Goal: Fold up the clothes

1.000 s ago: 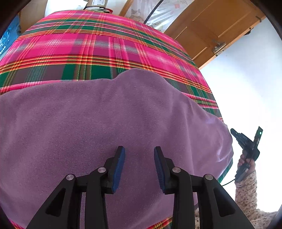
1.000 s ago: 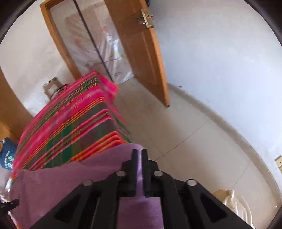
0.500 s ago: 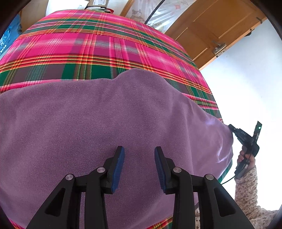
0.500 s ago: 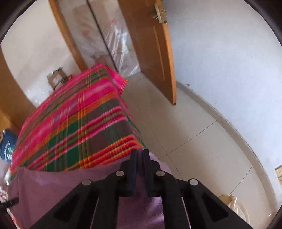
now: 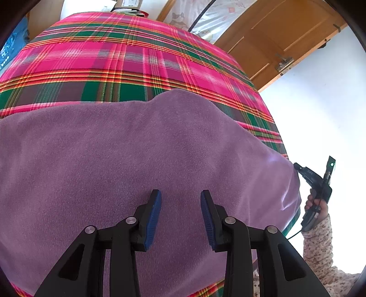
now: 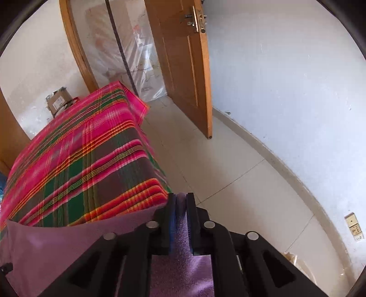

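The right hand-held gripper (image 6: 180, 198), jaws opening after pinching tighter, still grips the purple fleece garment's (image 5: 137, 160) corner; the left hand-held gripper (image 5: 180, 198) stays spread above it, so folding can begin.

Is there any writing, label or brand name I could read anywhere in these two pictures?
None can be read.
Cardboard box behind the plaid-covered table: a white label, print too small.
Blue bag at the left edge: pale markings, too blurred.
Plastic sheeting in the doorway: only a cartoon picture, no legible words.

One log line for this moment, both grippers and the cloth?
left gripper: open above purple cloth | right gripper: jaws opening, cloth edge between them | cloth: on plaid table cover
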`<state>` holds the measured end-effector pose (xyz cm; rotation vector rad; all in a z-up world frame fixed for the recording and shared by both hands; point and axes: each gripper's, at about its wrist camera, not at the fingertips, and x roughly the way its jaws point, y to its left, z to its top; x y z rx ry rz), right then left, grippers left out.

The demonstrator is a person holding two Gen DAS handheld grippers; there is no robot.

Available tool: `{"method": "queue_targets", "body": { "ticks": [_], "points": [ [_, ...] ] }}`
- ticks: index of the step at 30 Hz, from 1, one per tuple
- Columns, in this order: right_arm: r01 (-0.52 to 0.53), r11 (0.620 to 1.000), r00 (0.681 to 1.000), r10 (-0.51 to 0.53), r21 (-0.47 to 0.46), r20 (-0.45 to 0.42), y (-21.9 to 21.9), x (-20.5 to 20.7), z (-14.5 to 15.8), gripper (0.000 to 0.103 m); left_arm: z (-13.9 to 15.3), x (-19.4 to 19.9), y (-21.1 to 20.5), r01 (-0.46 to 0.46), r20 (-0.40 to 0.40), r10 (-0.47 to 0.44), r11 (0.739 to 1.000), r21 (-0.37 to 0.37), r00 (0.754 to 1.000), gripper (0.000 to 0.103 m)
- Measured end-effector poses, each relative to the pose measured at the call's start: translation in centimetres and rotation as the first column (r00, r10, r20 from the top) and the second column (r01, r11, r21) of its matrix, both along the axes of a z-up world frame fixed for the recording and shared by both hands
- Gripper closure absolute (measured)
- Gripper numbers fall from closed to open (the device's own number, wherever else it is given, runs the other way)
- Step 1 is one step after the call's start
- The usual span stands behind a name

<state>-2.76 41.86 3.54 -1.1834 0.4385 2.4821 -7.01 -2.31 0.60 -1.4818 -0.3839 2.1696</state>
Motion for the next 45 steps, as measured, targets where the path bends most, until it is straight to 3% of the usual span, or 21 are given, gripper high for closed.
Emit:
{"method": "queue_targets", "body": {
  "ticks": [3, 7, 13, 19, 24, 28, 30, 34, 42, 45],
  "points": [
    [-0.024, 0.999, 0.999, 0.025, 0.025, -0.032, -1.3, 1.7, 1.0, 0.090, 0.0, 0.5, -0.1, 0.000, -0.004, 0.000, 1.000, 0.002, 1.000, 0.066],
    [-0.096, 0.994, 0.994, 0.099, 0.053, -0.046, -3.7, 3.9, 1.2, 0.079, 0.0, 1.1, -0.3, 0.005, -0.006, -0.005, 1.000, 0.007, 1.000, 0.066],
    [-0.108, 0.973, 0.994, 0.108, 0.203, 0.011, -6.2, 6.6, -0.2, 0.075, -0.2, 2.7, -1.4, 0.016, -0.008, -0.015, 0.999, 0.028, 1.000, 0.066],
    [0.058, 0.997, 0.994, -0.053, 0.058, -0.092, -3.5, 10.8, 0.1, 0.073, -0.4, 4.1, -2.4, 0.001, -0.013, 0.000, 0.999, 0.053, 1.000, 0.066],
    [0.059, 0.998, 0.989, -0.063, -0.035, -0.132, -2.5, 12.7, 0.1, 0.070, -0.1, 5.2, -2.2, 0.018, -0.032, -0.017, 1.000, 0.020, 0.999, 0.066],
    [0.034, 0.999, 0.995, -0.035, -0.015, -0.090, -3.1, 12.0, -0.6, 0.066, -0.2, 6.2, -2.1, 0.035, -0.049, -0.034, 0.999, 0.004, 0.998, 0.065],
    [0.033, 0.999, 0.996, -0.030, 0.037, -0.089, -3.8, 12.0, -0.8, 0.068, -0.4, 6.5, -2.6, 0.027, -0.045, -0.026, 0.999, 0.019, 0.999, 0.065],
    [0.042, 0.995, 0.996, -0.035, 0.089, -0.080, -4.2, 12.3, -0.7, 0.097, -0.4, 7.0, -2.9, 0.020, -0.044, -0.019, 1.000, 0.020, 0.999, 0.065],
    [0.118, 0.978, 0.988, -0.099, 0.170, -0.115, -4.7, 13.5, 1.2, 0.100, -0.4, 8.0, -3.7, 0.001, -0.044, -0.001, 1.000, 0.003, 0.999, 0.065],
    [0.104, 0.979, 0.993, -0.091, 0.177, -0.082, -4.6, 13.4, 0.8, 0.100, -0.5, 8.2, -4.2, -0.011, -0.042, 0.012, 1.000, 0.017, 0.999, 0.065]
  ]
}}
